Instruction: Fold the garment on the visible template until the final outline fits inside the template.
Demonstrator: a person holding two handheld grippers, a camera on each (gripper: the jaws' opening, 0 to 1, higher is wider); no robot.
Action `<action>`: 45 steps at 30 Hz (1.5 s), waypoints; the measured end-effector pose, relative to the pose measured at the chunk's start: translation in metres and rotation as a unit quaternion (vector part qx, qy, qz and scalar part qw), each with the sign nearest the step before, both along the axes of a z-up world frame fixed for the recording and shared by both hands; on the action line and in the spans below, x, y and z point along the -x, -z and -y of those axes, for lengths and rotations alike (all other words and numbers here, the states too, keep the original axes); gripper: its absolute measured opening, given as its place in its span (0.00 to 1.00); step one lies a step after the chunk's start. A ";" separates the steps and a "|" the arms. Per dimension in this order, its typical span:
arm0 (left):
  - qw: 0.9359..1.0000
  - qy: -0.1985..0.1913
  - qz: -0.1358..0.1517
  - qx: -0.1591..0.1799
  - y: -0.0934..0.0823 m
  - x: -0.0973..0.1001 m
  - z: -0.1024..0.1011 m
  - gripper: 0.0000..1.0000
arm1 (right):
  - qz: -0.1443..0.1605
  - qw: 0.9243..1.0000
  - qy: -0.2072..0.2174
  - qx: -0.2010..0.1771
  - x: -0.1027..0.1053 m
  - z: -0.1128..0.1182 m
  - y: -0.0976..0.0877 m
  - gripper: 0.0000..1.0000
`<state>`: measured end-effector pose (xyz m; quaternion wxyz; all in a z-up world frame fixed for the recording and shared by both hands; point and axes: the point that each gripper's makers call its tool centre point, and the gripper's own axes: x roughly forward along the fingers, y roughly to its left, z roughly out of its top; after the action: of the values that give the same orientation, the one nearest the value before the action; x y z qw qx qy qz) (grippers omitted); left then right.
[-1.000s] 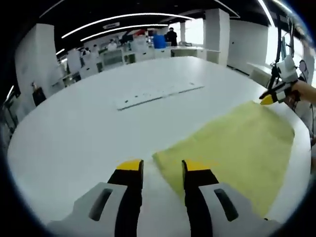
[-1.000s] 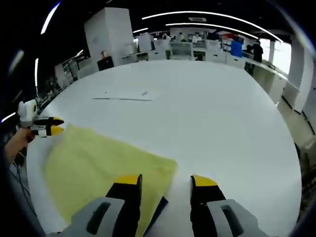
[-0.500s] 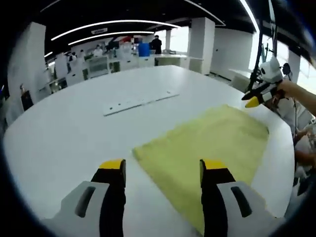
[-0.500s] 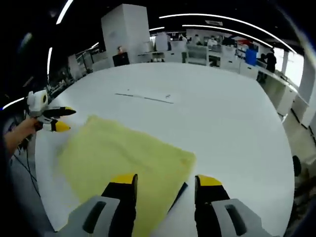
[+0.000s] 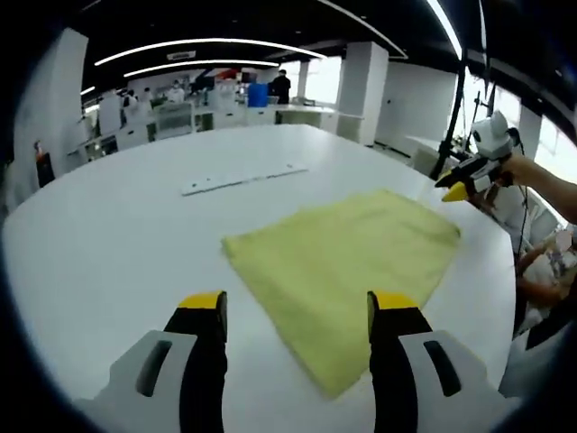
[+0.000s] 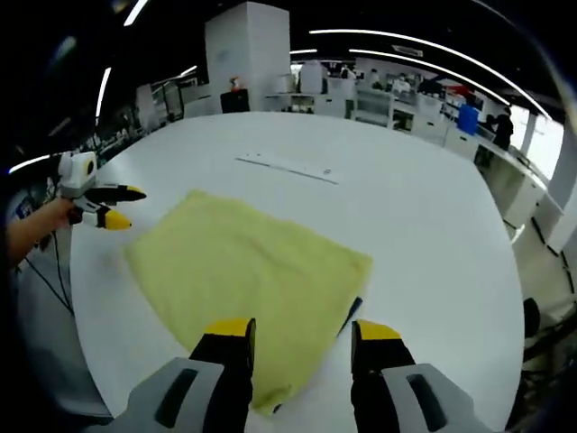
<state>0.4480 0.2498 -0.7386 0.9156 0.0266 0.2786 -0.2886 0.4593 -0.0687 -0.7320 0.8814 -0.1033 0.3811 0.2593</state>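
I am over a big white table (image 5: 108, 244) in an open office. My left gripper (image 5: 295, 311) hangs with its jaws apart and empty above the near edge of the yellow cloth (image 5: 347, 257). My right gripper (image 6: 295, 336) is likewise open and empty, over the cloth's near corner. The cloth lies flat; a dark edge (image 6: 353, 311) peeks from under its right side. A white strip (image 5: 242, 178) lies farther off.
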 end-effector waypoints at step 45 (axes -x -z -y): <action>0.998 -0.022 -0.058 0.000 0.053 0.056 -0.004 0.17 | -0.028 0.987 0.158 0.000 0.075 0.010 0.052 0.12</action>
<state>0.3923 0.2535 -0.7912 0.9040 0.0032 0.3319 -0.2693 0.3838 -0.0786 -0.7842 0.9004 -0.0348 0.4168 0.1194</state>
